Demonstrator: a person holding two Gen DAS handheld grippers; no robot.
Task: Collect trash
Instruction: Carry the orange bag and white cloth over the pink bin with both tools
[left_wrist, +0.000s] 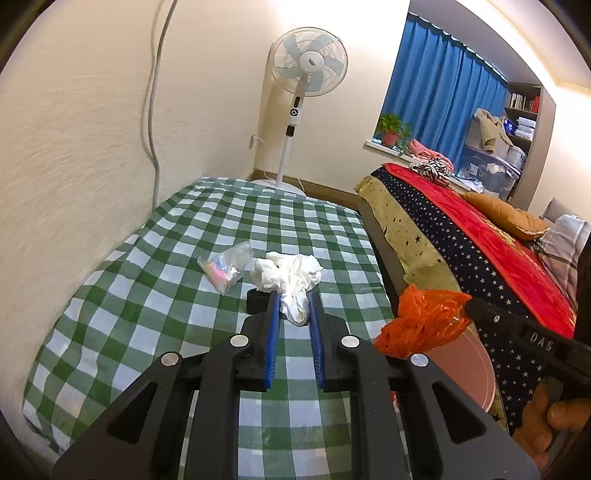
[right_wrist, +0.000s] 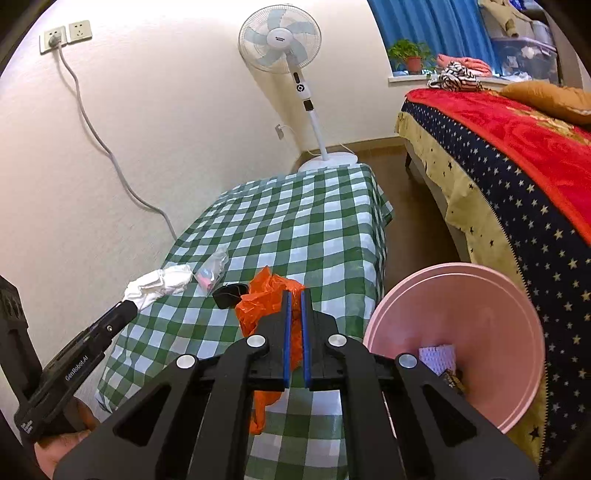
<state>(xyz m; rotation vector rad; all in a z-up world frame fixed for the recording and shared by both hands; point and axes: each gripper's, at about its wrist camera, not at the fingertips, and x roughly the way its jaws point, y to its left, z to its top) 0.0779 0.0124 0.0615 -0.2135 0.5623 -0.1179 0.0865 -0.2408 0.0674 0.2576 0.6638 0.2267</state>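
Note:
My left gripper (left_wrist: 294, 301) is shut on a crumpled white tissue (left_wrist: 291, 277) lying on the green checked tablecloth (left_wrist: 147, 295); the tissue also shows in the right wrist view (right_wrist: 159, 284). My right gripper (right_wrist: 295, 295) is shut on an orange plastic bag (right_wrist: 266, 299) and holds it at the table's right edge; the bag also shows in the left wrist view (left_wrist: 421, 321). A clear plastic pouch (left_wrist: 227, 267) with coloured bits and a small black item (right_wrist: 229, 293) lie on the cloth. A pink bin (right_wrist: 461, 332) stands to the right, with scraps inside.
A bed (right_wrist: 517, 166) with a star-patterned and red cover runs along the right. A standing fan (right_wrist: 280, 40) stands behind the table. A grey cable (right_wrist: 110, 158) hangs down the wall at left. Brown floor lies between table and bed.

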